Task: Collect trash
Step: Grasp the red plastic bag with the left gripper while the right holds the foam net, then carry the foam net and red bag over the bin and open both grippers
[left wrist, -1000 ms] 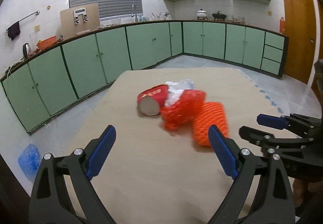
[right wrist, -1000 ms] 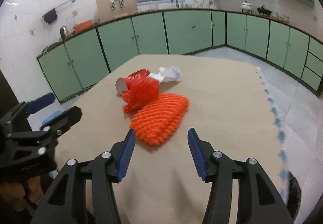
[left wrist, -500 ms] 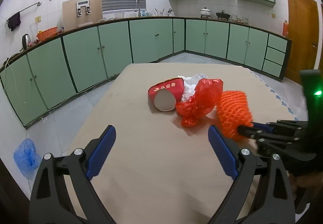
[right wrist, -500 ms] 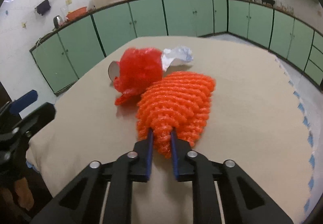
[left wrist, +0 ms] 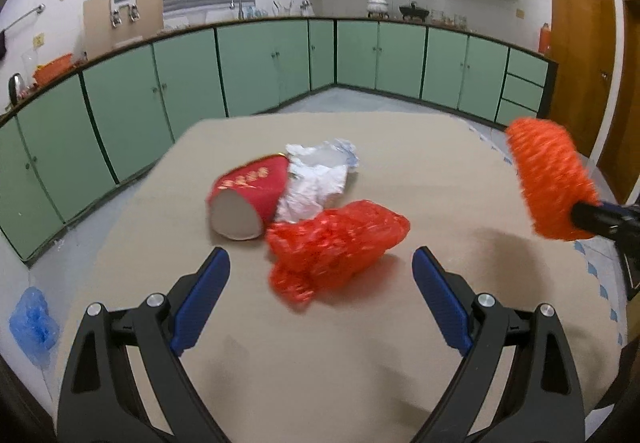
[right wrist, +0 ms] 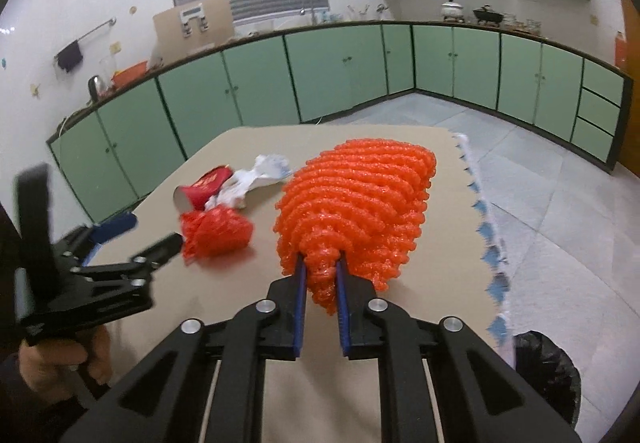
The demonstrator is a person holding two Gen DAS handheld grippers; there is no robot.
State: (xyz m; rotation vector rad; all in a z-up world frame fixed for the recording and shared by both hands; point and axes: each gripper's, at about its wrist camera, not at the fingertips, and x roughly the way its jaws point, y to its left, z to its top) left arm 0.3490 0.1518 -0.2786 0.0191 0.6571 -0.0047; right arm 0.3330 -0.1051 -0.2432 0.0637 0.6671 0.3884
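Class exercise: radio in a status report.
Right gripper shut on orange foam net, lifted. Left gripper open, facing red bag. Nothing blocking.

Both views are fisheye, each set behind its own tool and looking forward and downward along the fingers over the tan surface (left wrist: 360, 363) toward the green cabinets (right wrist: 340, 67). The left view sits low and close before the red mesh bag (left wrist: 336, 247). The right view sits further right, angled leftward. Both share the red paper cup (right wrist: 204, 189), crumpled paper (left wrist: 316, 179) and orange foam net (right wrist: 356, 207).
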